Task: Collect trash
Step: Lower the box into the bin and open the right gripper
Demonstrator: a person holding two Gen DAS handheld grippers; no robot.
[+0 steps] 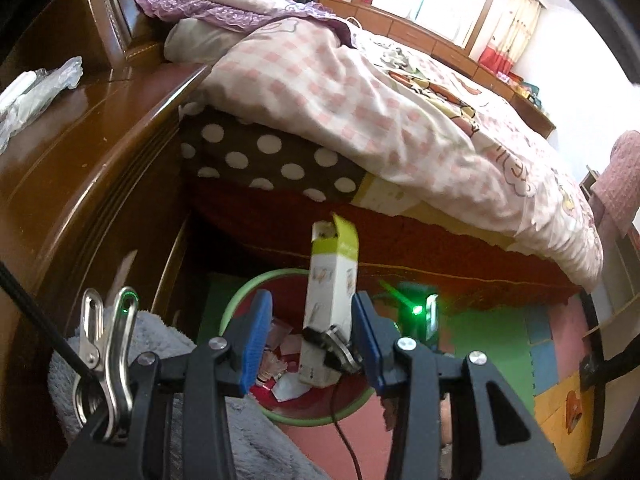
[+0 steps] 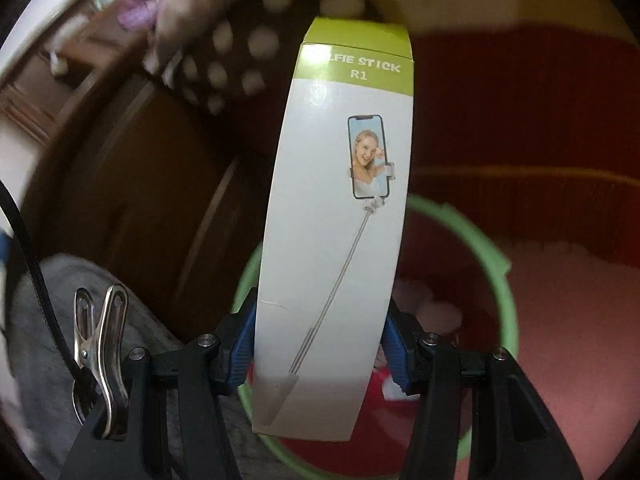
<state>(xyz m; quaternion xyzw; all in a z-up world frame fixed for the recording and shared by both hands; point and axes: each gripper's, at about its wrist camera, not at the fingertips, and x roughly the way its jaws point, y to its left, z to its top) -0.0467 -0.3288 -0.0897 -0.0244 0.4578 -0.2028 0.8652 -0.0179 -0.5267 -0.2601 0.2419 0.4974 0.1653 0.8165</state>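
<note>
Selfie-stick box (image 2: 336,240): right gripper (image 2: 320,344) is clamping its near end, holding it upright over the green-rimmed bin (image 2: 500,280) for dropping (left gripper (image 1: 310,344) is hanging open, empty).

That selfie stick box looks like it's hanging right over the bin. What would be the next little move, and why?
Probably open the right gripper and let go. Its blue pads are clamped on the selfie stick box, which stands upright above the green-rimmed bin that already holds scraps. The left gripper is open and grips nothing, so only the right one needs to release.
</note>
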